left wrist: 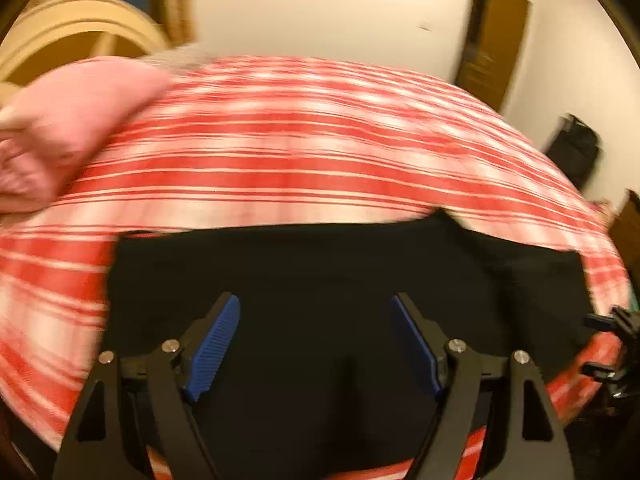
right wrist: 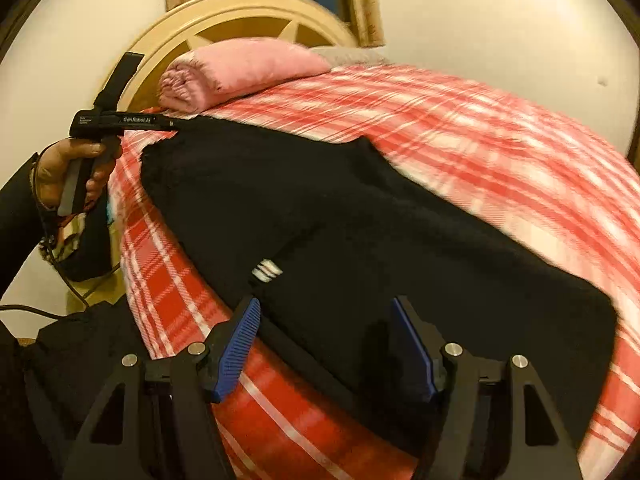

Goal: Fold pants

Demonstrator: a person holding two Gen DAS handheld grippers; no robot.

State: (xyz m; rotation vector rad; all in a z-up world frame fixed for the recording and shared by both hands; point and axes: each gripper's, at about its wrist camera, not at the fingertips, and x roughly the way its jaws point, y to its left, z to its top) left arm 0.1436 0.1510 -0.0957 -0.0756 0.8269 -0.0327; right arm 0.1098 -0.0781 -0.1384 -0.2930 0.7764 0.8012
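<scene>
Right wrist view: black pants (right wrist: 320, 216) are lying flat on the red plaid bedspread (right wrist: 500, 152) — long axis running from the right tool (right wrist: 324, 344) up toward the pink pillow (right wrist: 240, 68). Both tools are standing wide, holding nothing; the left tool (left wrist: 316, 340) is hovering over the far end, the right nearer the striped hem.

Pink pillow (right wrist: 240, 72) near pants (right wrist: 320, 220)
</scene>
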